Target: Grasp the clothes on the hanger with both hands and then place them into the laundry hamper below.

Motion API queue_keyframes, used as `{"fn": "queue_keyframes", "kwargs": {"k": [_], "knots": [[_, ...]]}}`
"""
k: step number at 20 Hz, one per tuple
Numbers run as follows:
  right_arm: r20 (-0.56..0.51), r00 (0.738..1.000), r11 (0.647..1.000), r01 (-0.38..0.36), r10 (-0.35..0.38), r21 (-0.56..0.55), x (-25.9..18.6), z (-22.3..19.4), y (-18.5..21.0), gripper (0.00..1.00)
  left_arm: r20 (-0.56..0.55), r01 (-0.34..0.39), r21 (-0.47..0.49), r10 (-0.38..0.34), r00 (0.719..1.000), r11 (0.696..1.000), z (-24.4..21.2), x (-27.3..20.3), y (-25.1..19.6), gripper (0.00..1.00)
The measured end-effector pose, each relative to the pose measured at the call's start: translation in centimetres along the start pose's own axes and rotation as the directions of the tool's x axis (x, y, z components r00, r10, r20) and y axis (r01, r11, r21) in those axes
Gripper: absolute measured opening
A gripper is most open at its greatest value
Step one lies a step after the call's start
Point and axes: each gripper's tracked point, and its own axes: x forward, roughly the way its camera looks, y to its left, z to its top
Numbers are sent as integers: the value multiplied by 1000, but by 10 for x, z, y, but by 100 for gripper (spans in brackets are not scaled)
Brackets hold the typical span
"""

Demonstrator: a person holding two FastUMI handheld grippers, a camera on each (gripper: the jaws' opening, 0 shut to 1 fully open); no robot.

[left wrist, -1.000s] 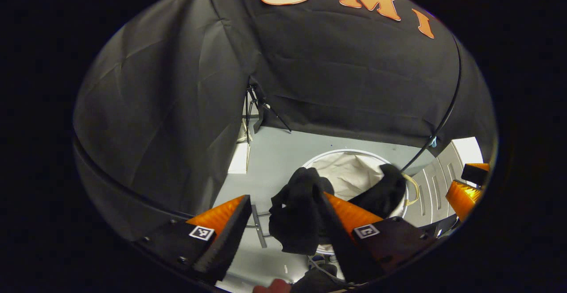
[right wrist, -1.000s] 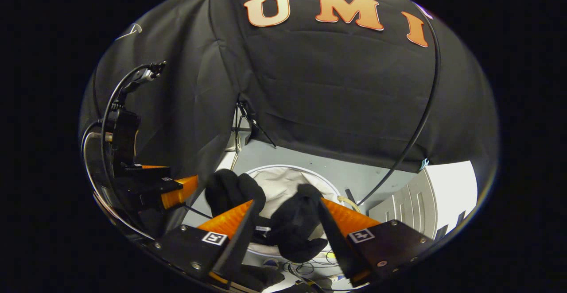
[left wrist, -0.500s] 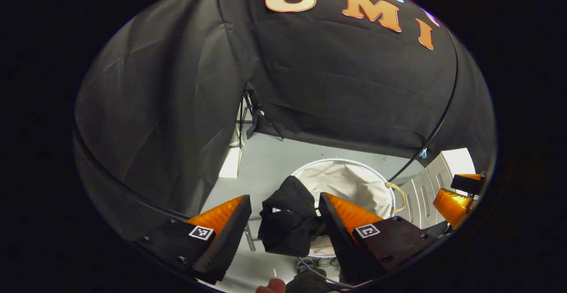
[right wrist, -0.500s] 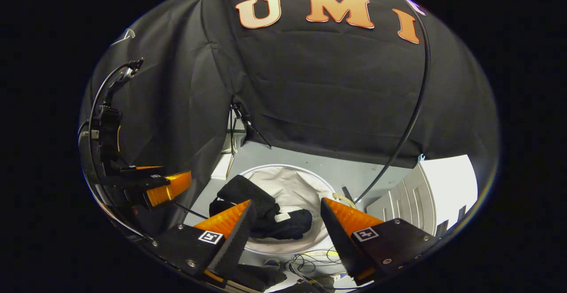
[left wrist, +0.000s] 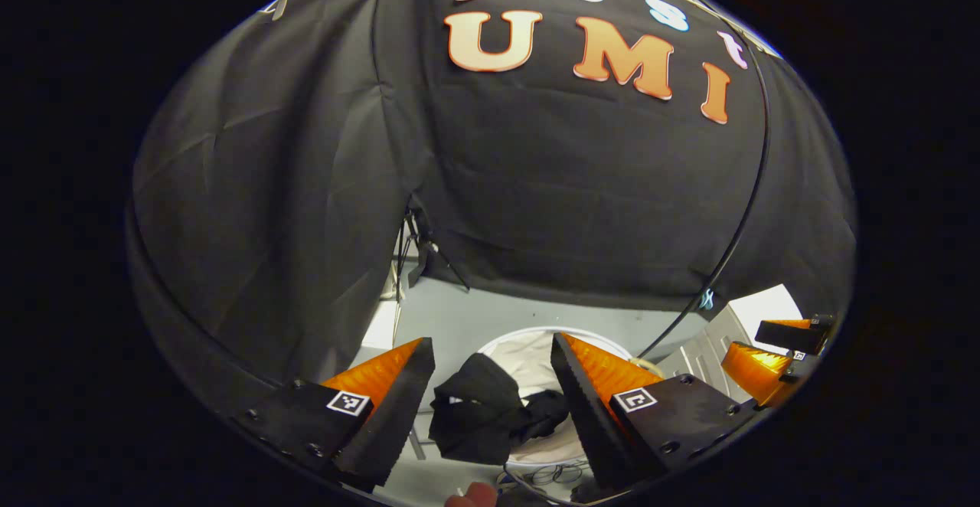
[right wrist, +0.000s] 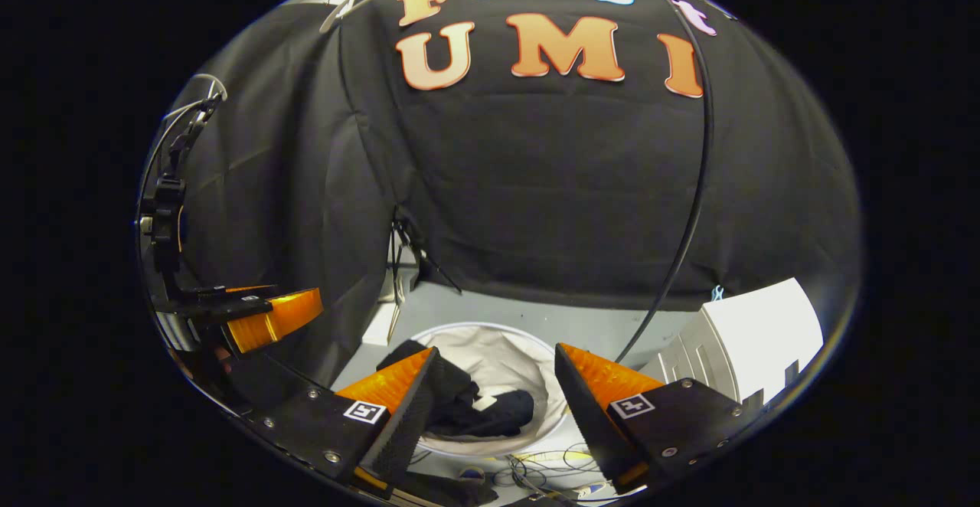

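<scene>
On grey floor point(right wrist: 536, 323) | hamper point(right wrist: 505, 338) holds clothes point(right wrist: 475, 407) | both tongs agape

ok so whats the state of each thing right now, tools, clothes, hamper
left tool: open, holding nothing
right tool: open, holding nothing
black clothes: released, bunched in the hamper, part draped over its rim
laundry hamper: upright on the floor, mouth open, pale liner showing
</scene>
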Motion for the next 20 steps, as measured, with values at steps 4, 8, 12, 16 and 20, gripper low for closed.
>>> {"fn": "queue_keyframes", "kwargs": {"k": [4,8,12,16,20], "knots": [[124,992,1000,2,-4,14,-28,50,-1,91,117,21,-9,-20,993,1000,51,-28,-9,98],[269,963,1000,18,-12,-23,-59,117,-4,90,248,38,-11,-34,968,999,104,-60,-15,97],[383,923,999,23,-13,-22,-94,166,-9,90,374,62,-18,-51,926,998,154,-91,-24,97],[469,883,1000,30,-23,-6,-129,197,-16,90,470,75,-7,-63,880,997,190,-121,-31,94],[544,838,998,62,-45,-13,-160,224,-27,91,534,80,5,-70,842,997,206,-138,-32,94]]}}
